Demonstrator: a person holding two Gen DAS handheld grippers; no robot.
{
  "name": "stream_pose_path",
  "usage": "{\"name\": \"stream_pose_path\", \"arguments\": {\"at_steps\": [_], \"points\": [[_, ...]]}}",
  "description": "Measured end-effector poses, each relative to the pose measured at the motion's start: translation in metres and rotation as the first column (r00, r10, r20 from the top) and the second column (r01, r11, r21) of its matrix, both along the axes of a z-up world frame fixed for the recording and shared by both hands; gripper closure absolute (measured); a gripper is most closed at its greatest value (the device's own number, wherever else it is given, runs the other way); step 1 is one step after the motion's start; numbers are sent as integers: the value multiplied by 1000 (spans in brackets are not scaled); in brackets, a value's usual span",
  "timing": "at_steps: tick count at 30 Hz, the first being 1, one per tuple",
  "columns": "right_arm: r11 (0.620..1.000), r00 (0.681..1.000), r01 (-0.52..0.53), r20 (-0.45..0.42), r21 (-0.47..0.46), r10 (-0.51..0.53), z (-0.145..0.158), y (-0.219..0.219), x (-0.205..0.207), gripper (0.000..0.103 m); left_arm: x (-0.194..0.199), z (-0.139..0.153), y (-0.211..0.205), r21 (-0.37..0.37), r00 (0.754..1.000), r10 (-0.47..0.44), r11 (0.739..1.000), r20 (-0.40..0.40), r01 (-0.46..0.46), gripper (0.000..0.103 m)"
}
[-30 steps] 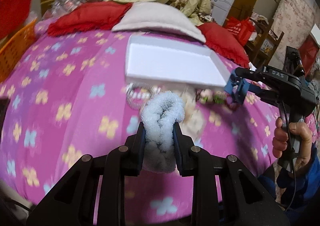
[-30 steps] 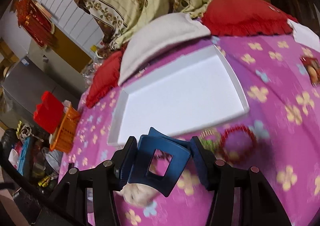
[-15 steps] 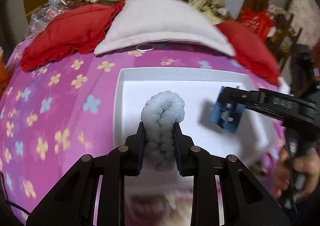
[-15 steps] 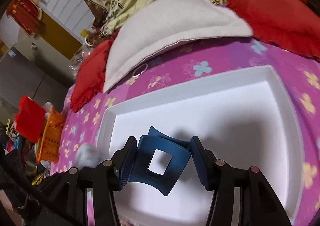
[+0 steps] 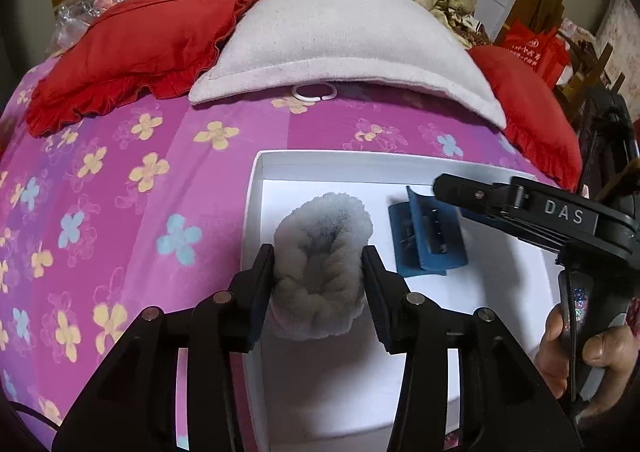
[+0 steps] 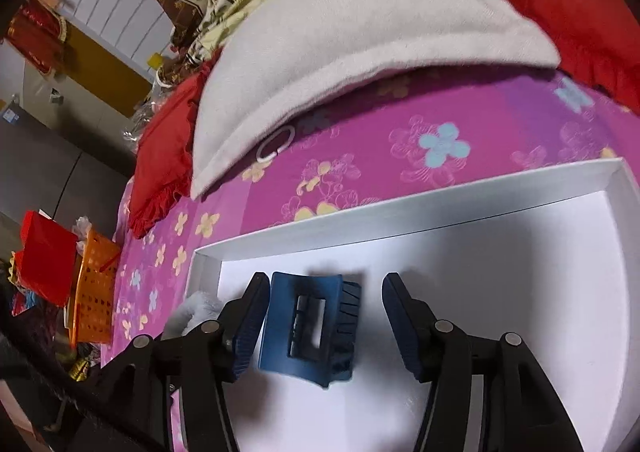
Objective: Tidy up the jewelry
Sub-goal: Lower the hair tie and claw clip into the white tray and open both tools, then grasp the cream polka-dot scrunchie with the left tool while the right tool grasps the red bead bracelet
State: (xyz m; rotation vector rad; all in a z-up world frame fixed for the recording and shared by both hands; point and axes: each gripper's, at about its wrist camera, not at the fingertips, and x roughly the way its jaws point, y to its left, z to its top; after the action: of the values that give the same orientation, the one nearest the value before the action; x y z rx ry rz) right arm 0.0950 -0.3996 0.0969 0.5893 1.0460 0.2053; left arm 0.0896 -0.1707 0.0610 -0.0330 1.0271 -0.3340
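A shallow white tray point(image 5: 352, 162) lies on the pink flowered bedspread; its rim also shows in the right wrist view point(image 6: 400, 212). My left gripper point(image 5: 319, 272) has its jaws spread beside a fluffy grey scrunchie point(image 5: 322, 252) that rests in the tray's near left corner. My right gripper point(image 6: 324, 316) is open, and a blue claw hair clip point(image 6: 310, 326) lies on the tray floor between its fingers, against the left finger. The clip also shows in the left wrist view point(image 5: 426, 238), under the right gripper's arm.
A white pillow point(image 5: 340, 40) and red cushions point(image 5: 140, 36) lie behind the tray. A white ring point(image 5: 314, 92) lies at the pillow's edge. An orange basket point(image 6: 94, 292) stands off the bed's left side.
Both grippers moved forward over the tray and lowered. The right jaws opened and the blue clip dropped onto the tray floor. The left jaws widened around the scrunchie.
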Motion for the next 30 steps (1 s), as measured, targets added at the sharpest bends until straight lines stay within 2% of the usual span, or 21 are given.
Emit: {"name": "stream_pose_path", "arguments": {"at_steps": [4,7,11,14,17,21,22,25,30], "points": [[1000,998,-8,58,-12,9,30,-14,-35,46,-29,29,9,-18,999,2,1000,43,-1,60],[997,990,-22,136,-78,33,57,-24,-92,41,-67,51,18,7,995,-1,1000,96,0,59],[982,973,7,228,-187,37,69,-33,-166,25,-120,61,34,1,992,19,1000,123,-20,43],[967,976,26,215,-253,30,53,-41,-215,24,-155,47,42,-34,996,20,999,85,-18,42],[981,990,30,144,-190,-2,23,-55,-256,24,-178,16,35,-44,1000,12,999,10,-11,42],[989,994,63,96,-133,-50,2,-65,-288,24,-187,-19,13,-34,997,2,999,-73,-5,42],[989,994,66,90,-129,-54,-1,-67,-294,24,-188,-24,6,-21,996,-2,1000,-85,0,45],[988,993,74,97,-138,-61,1,-67,-304,24,-196,-30,-7,-3,995,-23,1000,-95,22,91],[981,992,67,115,-180,-47,2,-69,-306,24,-220,-20,12,-47,997,5,999,-79,-9,91]]}}
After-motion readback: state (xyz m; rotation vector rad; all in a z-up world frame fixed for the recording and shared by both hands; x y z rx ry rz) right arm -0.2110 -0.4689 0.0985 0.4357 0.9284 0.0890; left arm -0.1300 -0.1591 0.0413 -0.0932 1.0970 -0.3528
